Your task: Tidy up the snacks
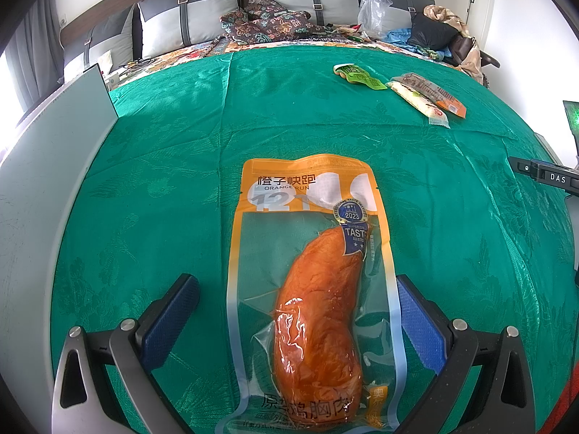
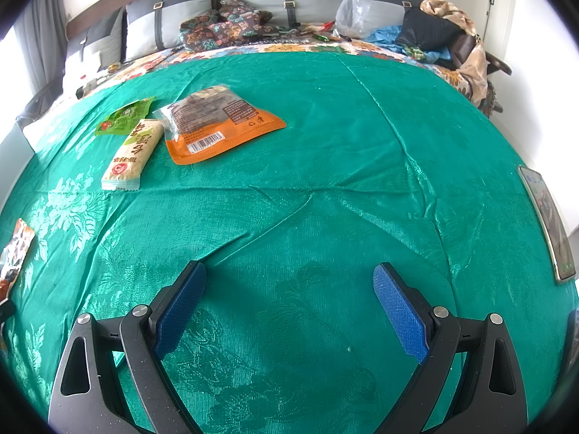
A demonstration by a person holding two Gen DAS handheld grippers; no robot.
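An orange chicken-breast packet (image 1: 311, 289) lies flat on the green cloth (image 1: 163, 166), between the wide-open fingers of my left gripper (image 1: 298, 285); the right pad (image 1: 416, 322) is at the packet's edge, the left pad stands apart. Far right lie a green snack packet (image 1: 356, 75), a cream bar (image 1: 419, 103) and an orange packet (image 1: 434, 94). In the right wrist view my right gripper (image 2: 289, 278) is open and empty over bare cloth (image 2: 325, 181). The green packet (image 2: 125, 115), cream bar (image 2: 132, 153) and orange packet (image 2: 220, 123) lie far left ahead of it.
A grey box wall (image 1: 54, 166) stands at the left. A phone (image 2: 548, 224) lies at the cloth's right edge. Another packet (image 2: 14, 253) shows at the left edge. Pillows, a plastic bag (image 2: 353, 7) and clothes sit at the back of the bed.
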